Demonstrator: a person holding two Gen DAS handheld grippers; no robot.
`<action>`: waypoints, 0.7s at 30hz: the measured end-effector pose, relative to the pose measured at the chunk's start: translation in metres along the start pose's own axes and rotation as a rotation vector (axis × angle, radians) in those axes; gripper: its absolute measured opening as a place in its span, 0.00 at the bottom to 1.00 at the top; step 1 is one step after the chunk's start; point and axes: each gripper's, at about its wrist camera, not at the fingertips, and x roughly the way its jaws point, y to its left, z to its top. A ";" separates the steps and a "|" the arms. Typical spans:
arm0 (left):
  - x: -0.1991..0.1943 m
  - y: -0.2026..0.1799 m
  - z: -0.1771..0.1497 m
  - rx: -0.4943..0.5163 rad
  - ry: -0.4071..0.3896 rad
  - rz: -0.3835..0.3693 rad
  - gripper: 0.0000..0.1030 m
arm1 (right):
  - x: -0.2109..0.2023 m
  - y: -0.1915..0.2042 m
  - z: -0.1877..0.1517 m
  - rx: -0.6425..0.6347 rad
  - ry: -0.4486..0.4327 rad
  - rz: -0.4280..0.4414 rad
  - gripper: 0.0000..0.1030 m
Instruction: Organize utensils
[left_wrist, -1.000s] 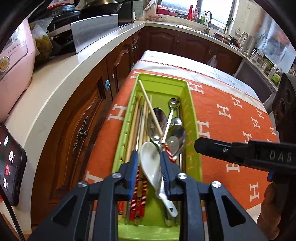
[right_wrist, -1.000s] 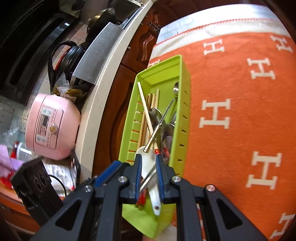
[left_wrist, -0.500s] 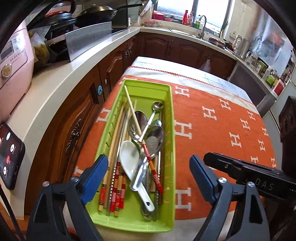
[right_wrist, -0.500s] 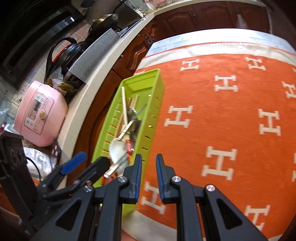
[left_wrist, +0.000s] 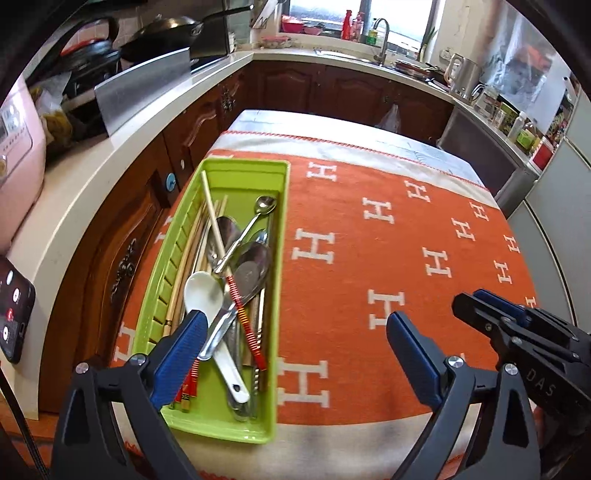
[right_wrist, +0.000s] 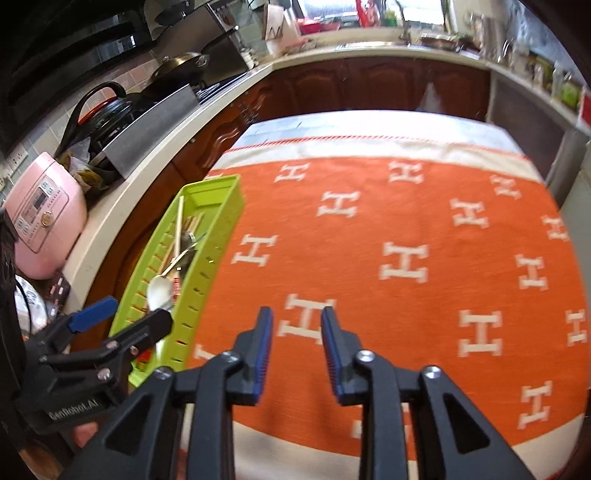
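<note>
The fingers (left_wrist: 181, 354) of the left gripper (left_wrist: 295, 343), black struts faced with ribbed blue pads, stand spread far apart and empty, where a second ago they were pinched around the bowl of the white ceramic soup spoon (left_wrist: 207, 299). In the left wrist view that spoon now lies released inside the long lime-green plastic utensil tray (left_wrist: 280, 192), its glossy oval bowl beside the near pad and its handle running toward the tray's near end. Around it sit pale wooden chopsticks (left_wrist: 192, 251) along the slotted left wall, one chopstick with red-and-white banding (left_wrist: 240, 310) crossing diagonally, and several shiny stainless-steel spoons (left_wrist: 251, 266), one slim and long-handled. The tray rests on the left edge of a woven orange tablecloth with white H letters (left_wrist: 406, 240), beside a cream countertop (left_wrist: 92, 177) and dark carved wooden cabinets (left_wrist: 122, 258). The right gripper (left_wrist: 491, 314) enters from the right, over the cloth. In the right wrist view, the right gripper's (right_wrist: 297, 325) blue-padded fingers are parted by a moderate gap and hold nothing; earlier they hung over the tray's near end, and now they hover above bare orange cloth, well clear of the tray (right_wrist: 221, 221). The white spoon (right_wrist: 159, 290) shows inside it, with the left gripper (right_wrist: 122, 321) at its near end and a rounded pink rice cooker (right_wrist: 44, 214) on the counter.
</note>
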 end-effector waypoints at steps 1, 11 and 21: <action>-0.002 -0.002 0.001 0.002 -0.003 -0.003 0.94 | -0.005 -0.002 -0.001 -0.005 -0.008 -0.016 0.33; -0.031 -0.036 0.018 0.040 -0.066 0.003 0.99 | -0.049 -0.020 -0.001 0.002 -0.087 -0.091 0.46; -0.060 -0.060 0.034 0.038 -0.126 -0.012 0.99 | -0.081 -0.022 0.005 -0.010 -0.184 -0.137 0.48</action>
